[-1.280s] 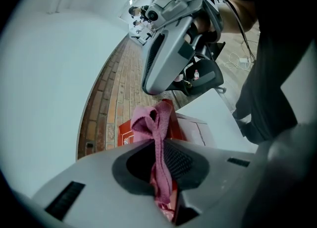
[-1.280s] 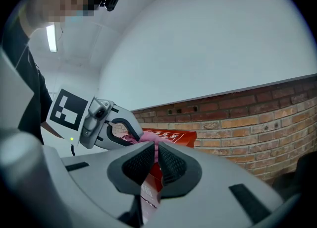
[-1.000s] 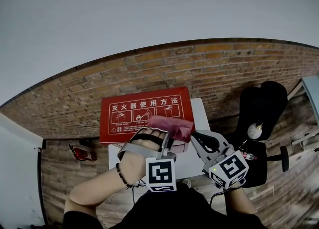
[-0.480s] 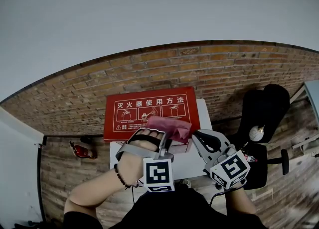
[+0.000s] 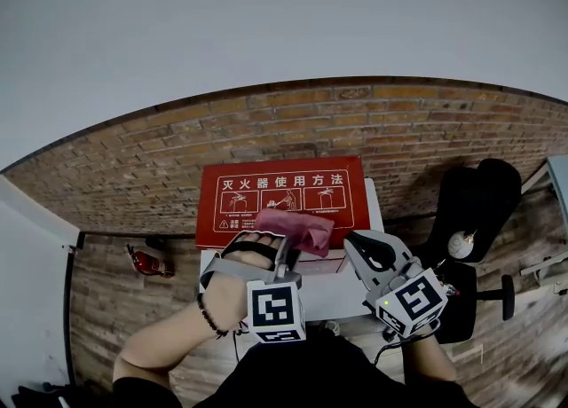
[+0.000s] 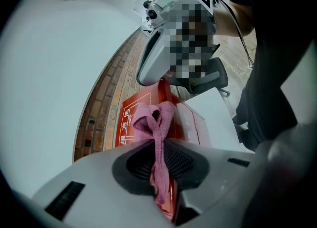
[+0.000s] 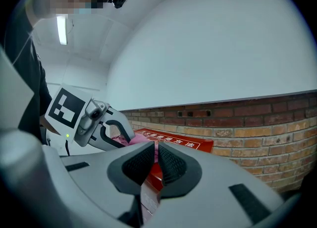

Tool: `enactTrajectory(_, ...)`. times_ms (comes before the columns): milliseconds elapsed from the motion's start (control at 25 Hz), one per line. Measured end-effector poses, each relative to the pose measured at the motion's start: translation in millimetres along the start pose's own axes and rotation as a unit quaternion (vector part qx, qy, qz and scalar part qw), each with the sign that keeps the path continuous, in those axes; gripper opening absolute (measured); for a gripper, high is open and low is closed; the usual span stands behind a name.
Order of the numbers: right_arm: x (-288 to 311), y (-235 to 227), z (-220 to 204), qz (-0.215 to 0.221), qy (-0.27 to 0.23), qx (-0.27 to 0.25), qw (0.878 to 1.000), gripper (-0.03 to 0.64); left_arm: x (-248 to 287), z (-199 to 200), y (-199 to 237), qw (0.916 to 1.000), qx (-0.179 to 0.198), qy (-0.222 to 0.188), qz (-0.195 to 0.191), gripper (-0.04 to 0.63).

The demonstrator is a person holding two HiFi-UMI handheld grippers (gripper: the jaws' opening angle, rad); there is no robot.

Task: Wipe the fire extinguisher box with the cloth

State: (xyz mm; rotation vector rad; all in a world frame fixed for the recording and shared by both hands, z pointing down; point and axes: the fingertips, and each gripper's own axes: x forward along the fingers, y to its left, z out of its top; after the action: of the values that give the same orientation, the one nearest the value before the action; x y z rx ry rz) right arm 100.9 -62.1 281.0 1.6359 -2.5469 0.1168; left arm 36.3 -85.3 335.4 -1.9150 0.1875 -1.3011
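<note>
Pink cloth [image 6: 156, 123] was clamped tight in left gripper [image 6: 158, 158], its bunched end over the red fire extinguisher box [image 5: 284, 192] at frame centre, ready for wiping. Right gripper [image 7: 154, 158] had its jaws nearly together at the box's right edge, probably steadying it; grip unconfirmed.

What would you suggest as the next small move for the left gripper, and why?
Probably ease the left gripper down so the pink cloth clamped in its jaws presses onto the printed lid of the red box. The cloth sits bunched over the box's near edge; contact is unclear.
</note>
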Motion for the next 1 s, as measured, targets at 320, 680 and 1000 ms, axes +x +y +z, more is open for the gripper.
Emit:
enactTrajectory(320, 13, 12, 10, 0.01, -0.007, -0.016, 1.0, 0.039, 1, -19, 4, 0.9998, -0.009, 0.015, -0.009, 0.057)
enactTrajectory(680, 12, 5, 13, -0.006, -0.01, -0.016, 1.0, 0.039, 13, -20, 20, 0.9993, -0.012, 0.02, -0.028, 0.058)
enactTrajectory(1000, 15, -5, 12, -0.02, -0.003, -0.011, 1.0, 0.039, 35, -21, 50, 0.9992, -0.021, 0.024, -0.025, 0.057)
